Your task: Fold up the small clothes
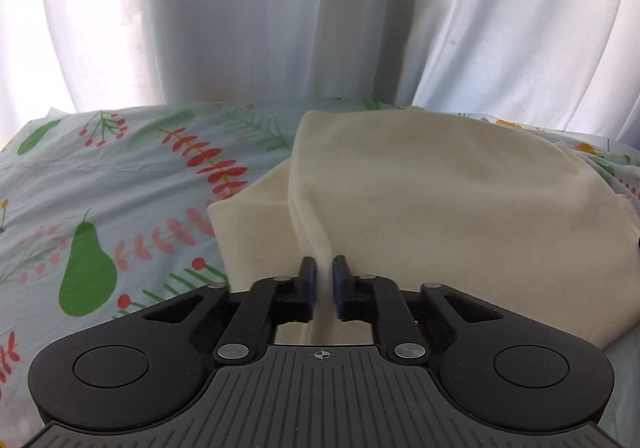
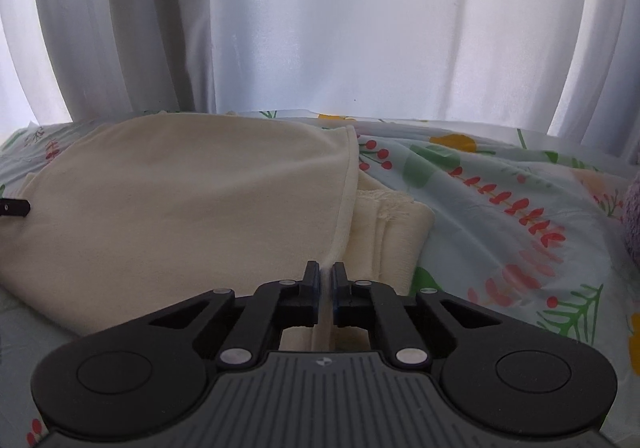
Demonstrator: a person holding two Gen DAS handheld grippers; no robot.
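Cloth [image 1: 440, 207], cream and soft, lay on the floral bedsheet [image 1: 100, 175], its upper layer lifted over a lower one. The left gripper [image 1: 323, 280] was clenched on the near left corner edge, the right gripper [image 2: 326, 284] on the hemmed near right edge. Judging by the doubled layers [image 2: 384, 224] showing at the right, at least one fold was already made; the held layer probably had yet to be carried across and smoothed. Beyond the cloth the sheet ran on to white curtains [image 2: 320, 27], with open sheet on both sides and something purple [image 2: 632, 215] at the far right.
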